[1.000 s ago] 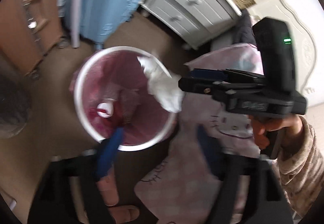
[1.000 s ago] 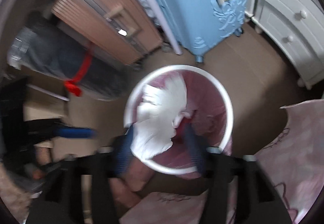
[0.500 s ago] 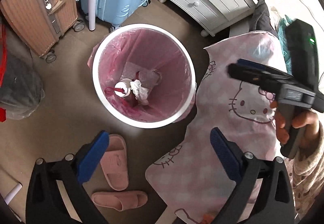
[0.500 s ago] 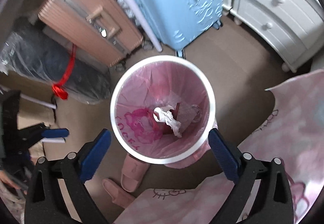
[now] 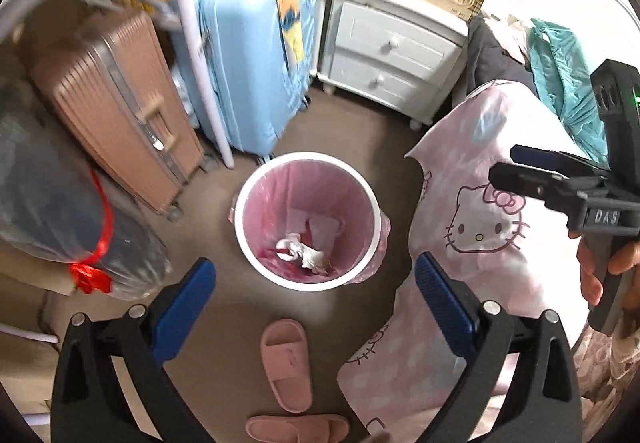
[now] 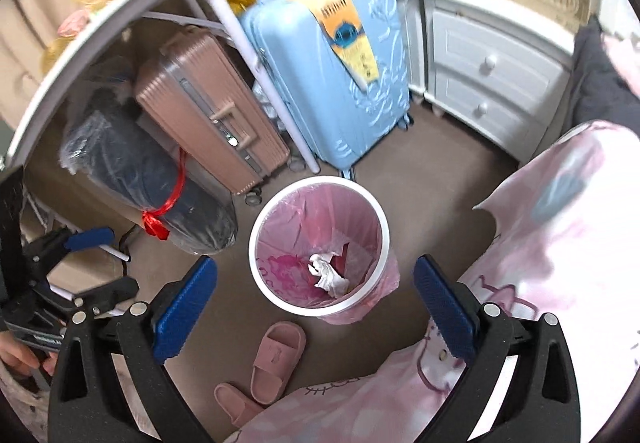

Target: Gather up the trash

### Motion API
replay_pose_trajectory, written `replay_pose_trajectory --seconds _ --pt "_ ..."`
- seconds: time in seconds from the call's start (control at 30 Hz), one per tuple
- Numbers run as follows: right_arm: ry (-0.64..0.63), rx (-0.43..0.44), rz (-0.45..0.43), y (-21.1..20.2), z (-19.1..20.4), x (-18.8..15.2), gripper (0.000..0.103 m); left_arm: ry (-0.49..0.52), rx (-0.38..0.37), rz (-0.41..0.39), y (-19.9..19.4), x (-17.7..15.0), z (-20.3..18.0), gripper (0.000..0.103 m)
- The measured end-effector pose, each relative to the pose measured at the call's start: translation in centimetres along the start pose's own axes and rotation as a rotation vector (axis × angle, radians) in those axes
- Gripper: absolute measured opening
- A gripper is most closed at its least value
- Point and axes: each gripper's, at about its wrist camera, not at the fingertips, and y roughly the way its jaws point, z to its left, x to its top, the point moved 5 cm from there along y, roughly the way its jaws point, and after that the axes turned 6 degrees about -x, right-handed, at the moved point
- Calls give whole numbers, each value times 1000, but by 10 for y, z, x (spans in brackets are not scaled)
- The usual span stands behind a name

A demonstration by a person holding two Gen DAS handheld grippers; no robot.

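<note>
A white waste bin (image 5: 239,219) (image 6: 254,247) lined with a pink bag stands on the brown floor. Crumpled white tissue (image 5: 302,249) (image 6: 328,274) lies at its bottom among other scraps. My left gripper (image 5: 315,261) hangs high above the bin, open wide, with nothing between its blue pads. My right gripper (image 6: 315,260) is also well above the bin, open and empty. In the left wrist view the right gripper (image 5: 560,179) appears from the side over the bed, held by a hand. The left gripper (image 6: 80,243) shows at the left edge of the right wrist view.
A blue suitcase (image 5: 248,67) and a bronze suitcase (image 5: 116,103) stand behind the bin, with a white pole (image 5: 200,55) between them. A white nightstand (image 5: 384,51) is at the back right. A pink cartoon-cat blanket (image 5: 480,227) hangs right, pink slippers (image 5: 286,359) lie near, a plastic-wrapped dark bundle (image 5: 44,203) left.
A second ago my right gripper held the white tissue over the bin. The tissue has dropped inside, both grippers have opened wide, and both have risen away from the bin.
</note>
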Motion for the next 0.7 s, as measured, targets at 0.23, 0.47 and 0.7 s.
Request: replay_pose_trajectory --seconds 0.23,0.47,0.7 --pt "-48 -66 -87 -52 4 -16 96 1 92 -79 -48 -8 -37 98" --pt "-15 -105 -128 -93 -13 -41 96 0 124 -99 -69 -16 -75 98" --pt "66 -136 -163 -133 -37 -65 96 43 104 -100 -81 -25 -129 98"
